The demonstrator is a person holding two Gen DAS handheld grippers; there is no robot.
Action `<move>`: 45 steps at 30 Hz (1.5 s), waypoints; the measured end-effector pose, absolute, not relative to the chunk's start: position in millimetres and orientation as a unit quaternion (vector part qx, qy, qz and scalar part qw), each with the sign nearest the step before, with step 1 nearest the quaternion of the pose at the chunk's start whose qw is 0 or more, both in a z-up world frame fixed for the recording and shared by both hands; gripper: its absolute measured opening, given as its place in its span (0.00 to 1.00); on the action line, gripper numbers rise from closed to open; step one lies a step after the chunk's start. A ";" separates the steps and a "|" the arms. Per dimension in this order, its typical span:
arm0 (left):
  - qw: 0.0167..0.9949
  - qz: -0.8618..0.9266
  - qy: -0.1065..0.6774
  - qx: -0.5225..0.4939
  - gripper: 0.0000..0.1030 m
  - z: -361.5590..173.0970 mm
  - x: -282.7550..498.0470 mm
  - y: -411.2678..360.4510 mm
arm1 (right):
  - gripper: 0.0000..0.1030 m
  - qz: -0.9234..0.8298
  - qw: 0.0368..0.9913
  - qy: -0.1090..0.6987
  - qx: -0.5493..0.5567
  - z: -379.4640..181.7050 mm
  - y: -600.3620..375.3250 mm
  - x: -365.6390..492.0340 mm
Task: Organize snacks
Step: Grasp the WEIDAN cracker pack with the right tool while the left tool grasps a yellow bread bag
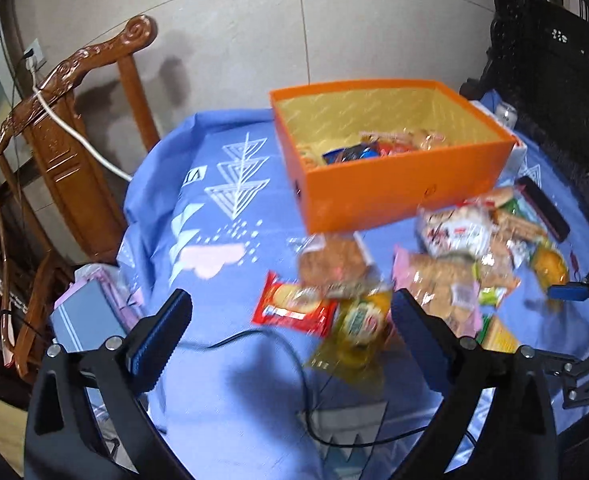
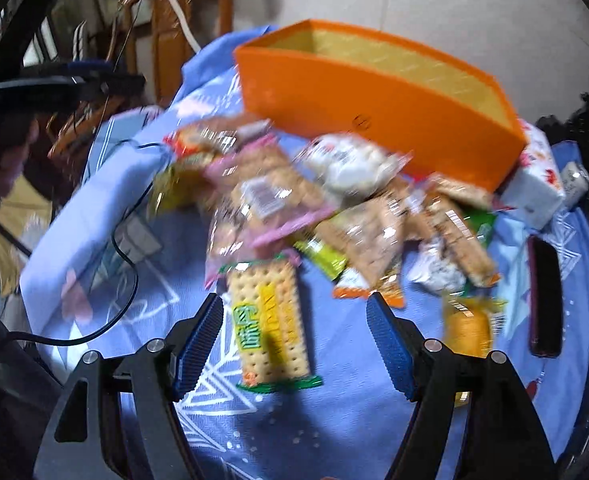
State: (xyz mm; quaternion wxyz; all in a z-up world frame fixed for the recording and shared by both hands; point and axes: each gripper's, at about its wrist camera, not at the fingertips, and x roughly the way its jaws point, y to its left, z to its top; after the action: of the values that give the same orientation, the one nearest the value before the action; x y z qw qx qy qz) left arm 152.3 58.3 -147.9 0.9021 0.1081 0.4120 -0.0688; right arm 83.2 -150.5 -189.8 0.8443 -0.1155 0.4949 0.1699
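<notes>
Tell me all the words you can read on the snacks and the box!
No text here reads for sure.
cracker packet: big green characters and lettering on a yellow band, too blurred to read.
red snack packet: label blurred.
tablecloth: a few white letters, upside down, unreadable.
orange box: one small round mark, no words.

A table draped in a light blue cloth with white triangle patterns fills the middle of both views. On it, toward the upper right, sits an open orange box, and just below it lies a loose heap of wrapped snacks, with a green-edged cracker packet nearest the bottom. A black cable runs across the cloth at lower centre, and a dark flat case lies at the right edge.
</notes>
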 end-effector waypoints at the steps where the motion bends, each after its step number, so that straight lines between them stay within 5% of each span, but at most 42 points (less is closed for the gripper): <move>1: 0.902 -0.066 0.413 0.107 0.95 -148.7 148.4 62.2 | 0.72 0.173 0.841 0.499 -0.120 -195.3 -147.2 82.5; 14: 0.892 -0.082 0.431 0.111 0.95 -167.1 135.2 61.9 | 0.71 0.176 0.813 0.533 -0.153 -248.8 -123.0 85.9; 16: 0.887 -0.094 0.437 0.117 0.95 -176.2 136.3 56.6 | 0.47 0.174 0.808 0.543 -0.148 -255.4 -124.7 84.1; 28: 0.849 -0.170 0.455 0.209 0.94 -258.1 153.0 10.2 | 0.46 0.158 0.814 0.545 -0.126 -267.1 -130.5 76.9; 32: 0.833 -0.199 0.465 0.224 0.67 -278.3 157.6 10.2 | 0.46 0.155 0.813 0.547 -0.125 -260.4 -134.4 81.0; 42: 0.833 -0.241 0.439 0.237 0.63 -282.2 176.7 1.7 | 0.47 0.150 0.811 0.551 -0.125 -259.7 -129.6 87.9; 45: 0.832 -0.248 0.438 0.233 0.52 -280.4 181.0 0.1 | 0.47 0.149 0.810 0.553 -0.125 -260.7 -128.1 93.1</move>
State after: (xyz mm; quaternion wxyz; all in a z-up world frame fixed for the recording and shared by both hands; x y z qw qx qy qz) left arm 181.0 0.1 -280.4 0.8319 0.2330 0.4382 -0.2484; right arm 93.1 -128.1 -260.7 0.8102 -0.1248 0.5530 0.1490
